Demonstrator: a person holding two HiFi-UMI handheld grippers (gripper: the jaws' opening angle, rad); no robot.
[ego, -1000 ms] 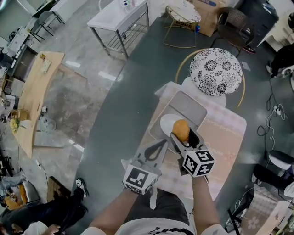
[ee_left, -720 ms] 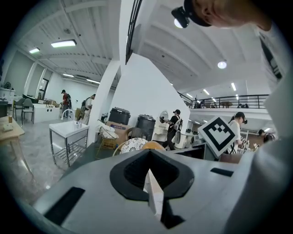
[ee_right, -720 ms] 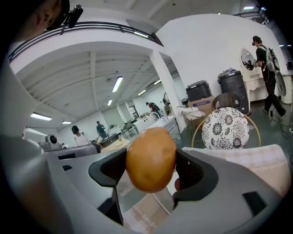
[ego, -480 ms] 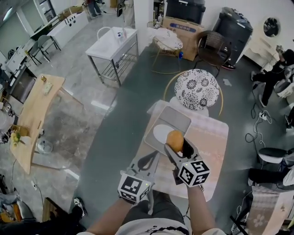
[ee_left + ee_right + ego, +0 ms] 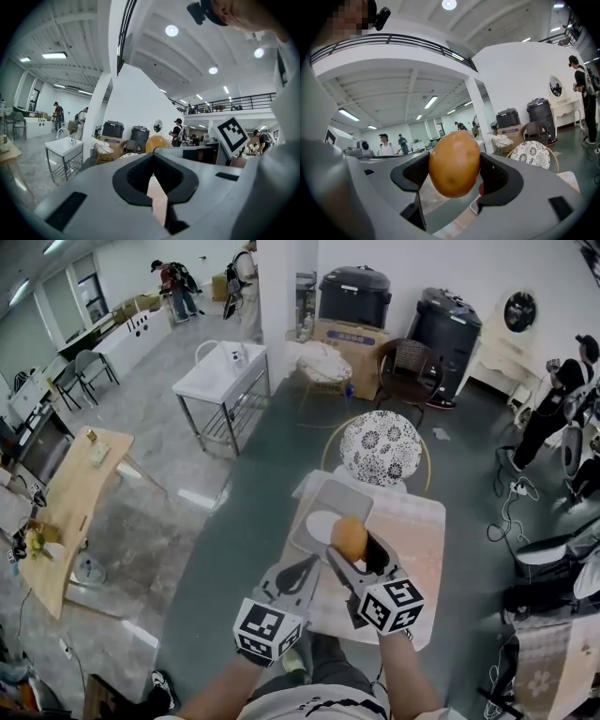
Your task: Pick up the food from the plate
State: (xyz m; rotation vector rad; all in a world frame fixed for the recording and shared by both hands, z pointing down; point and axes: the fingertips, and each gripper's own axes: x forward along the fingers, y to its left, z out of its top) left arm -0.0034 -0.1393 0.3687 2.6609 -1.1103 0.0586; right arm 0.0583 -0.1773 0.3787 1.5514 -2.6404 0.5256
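1. Over the pink-clothed table, the right gripper has its fingers clamped on a round, orange-brown piece of food, one finger on each flank.
2. From the right gripper view, the right gripper shows dark pads pressing both sides of the orange-brown food. The food bulges out above and below the pads and hangs in the air, with only the room behind it.
3. The left gripper sits low and just beside the right one, its fingers brought together.
4. The left gripper view confirms it: the left gripper has its tips meeting with nothing held between them, and only pink cloth shows through the gap behind them.
5. A white oval plate lies on a grey rectangular tray at the table's far left side.
6. In the head view, the held food overlaps the plate's right edge, between the fingers and lifted clear of the tabletop.
7. Beyond the table stands a chair with a black-and-white flowered round cushion.
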